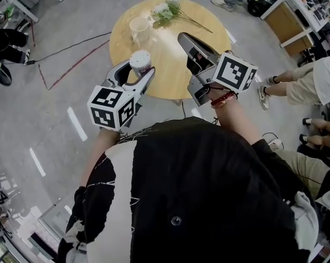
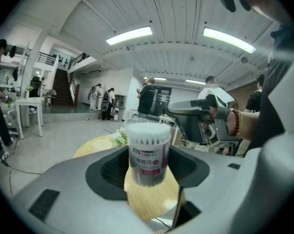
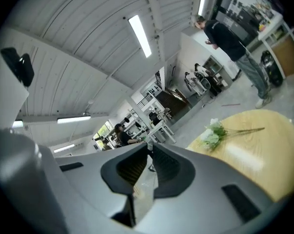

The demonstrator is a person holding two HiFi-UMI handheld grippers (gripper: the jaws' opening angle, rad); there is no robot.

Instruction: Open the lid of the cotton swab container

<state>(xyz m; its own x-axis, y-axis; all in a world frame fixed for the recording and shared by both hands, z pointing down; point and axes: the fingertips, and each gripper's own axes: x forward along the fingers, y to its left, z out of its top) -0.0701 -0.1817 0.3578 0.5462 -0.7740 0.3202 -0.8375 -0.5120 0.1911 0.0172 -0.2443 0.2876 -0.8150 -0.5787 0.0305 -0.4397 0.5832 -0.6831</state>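
The cotton swab container (image 2: 147, 152) stands upright between the pads of your left gripper (image 2: 147, 165), which are clamped on its two sides with the white swab tips showing at the top. Whether a clear lid sits over them can't be told. You hold it lifted above the near edge of the round wooden table (image 1: 170, 75).

Your right gripper (image 3: 147, 152) is just beside it, at about the same height, also over the table. Its fingers are drawn together to a narrow slit. Something pale and glassy shows in that slit, but you can't tell what it is.

Farther across the table stand a cream cup (image 1: 138, 27) and, near it, a spray of white flowers (image 1: 166, 12).
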